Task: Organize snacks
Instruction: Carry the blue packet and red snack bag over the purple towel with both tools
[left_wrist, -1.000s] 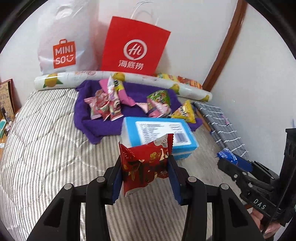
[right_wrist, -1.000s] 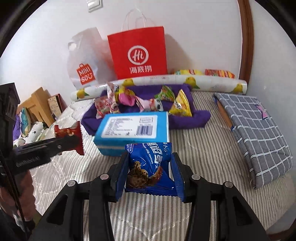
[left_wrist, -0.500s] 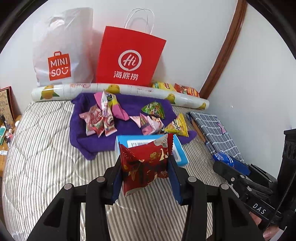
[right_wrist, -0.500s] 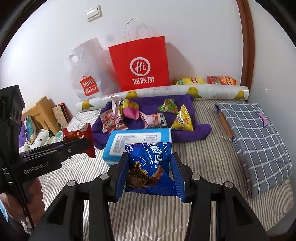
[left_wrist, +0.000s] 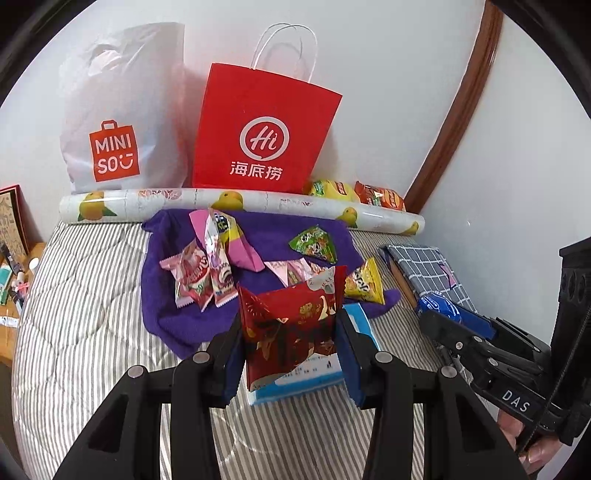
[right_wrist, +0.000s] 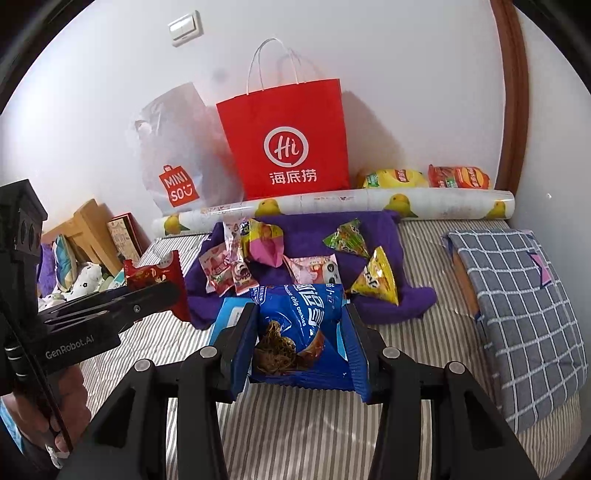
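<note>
My left gripper (left_wrist: 290, 332) is shut on a red snack packet (left_wrist: 291, 325) with gold print, held above the striped bed. My right gripper (right_wrist: 301, 332) is shut on a blue chocolate chip cookie packet (right_wrist: 301, 317). Both hover over a blue tissue pack (left_wrist: 354, 321) that lies on the bed, mostly hidden behind the packets. Beyond it, a purple cloth (left_wrist: 273, 232) carries several small snack packets: pink ones (left_wrist: 195, 273), a green one (left_wrist: 314, 243) and a yellow one (left_wrist: 364, 282). In the right wrist view the left gripper (right_wrist: 162, 291) shows at the left with the red packet (right_wrist: 155, 275).
A red paper bag (left_wrist: 258, 136) and a white Miniso plastic bag (left_wrist: 118, 122) lean on the wall behind a fruit-print roll (left_wrist: 240, 201). Two chip bags (right_wrist: 424, 177) lie behind the roll. A folded grey checked cloth (right_wrist: 517, 306) lies at the right. A bedside table (right_wrist: 88, 229) stands left.
Both grippers have risen and pulled back from the wall with their packets still held. The tissue pack now sits lower in view, largely hidden behind the packets, and more of the bags shows.
</note>
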